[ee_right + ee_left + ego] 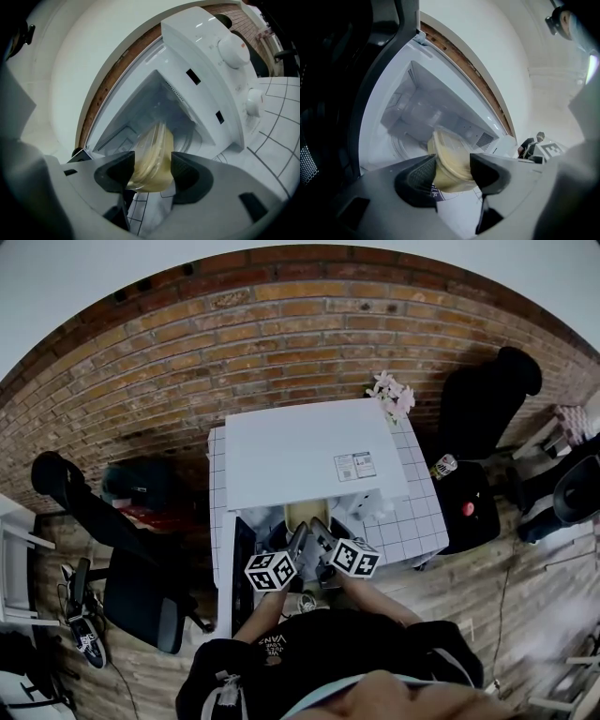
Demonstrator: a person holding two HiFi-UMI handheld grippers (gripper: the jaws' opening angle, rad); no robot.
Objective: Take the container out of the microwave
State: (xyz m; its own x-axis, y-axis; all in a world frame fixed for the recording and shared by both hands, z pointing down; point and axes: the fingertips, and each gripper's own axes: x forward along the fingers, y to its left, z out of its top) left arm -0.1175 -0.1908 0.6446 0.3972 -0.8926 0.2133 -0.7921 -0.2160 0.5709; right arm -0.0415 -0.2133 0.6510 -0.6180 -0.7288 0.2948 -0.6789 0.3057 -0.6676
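A clear lidded container (451, 159) of pale yellow food hangs just in front of the open white microwave (309, 451), above the tiled table top. My left gripper (453, 172) is shut on one side of it, and my right gripper (153, 169) is shut on the container (152, 157) from the other side. In the head view both grippers, left (296, 538) and right (321, 532), meet at the tan container (298, 512) by the microwave mouth. The lit cavity (412, 112) behind shows only its glass turntable.
The dark microwave door (328, 93) stands open on the left. Two control knobs (233, 49) sit on the microwave's right panel. The white tiled table (422, 521) carries flowers (392, 395). Black chairs (141, 596) flank the table, with a brick wall behind.
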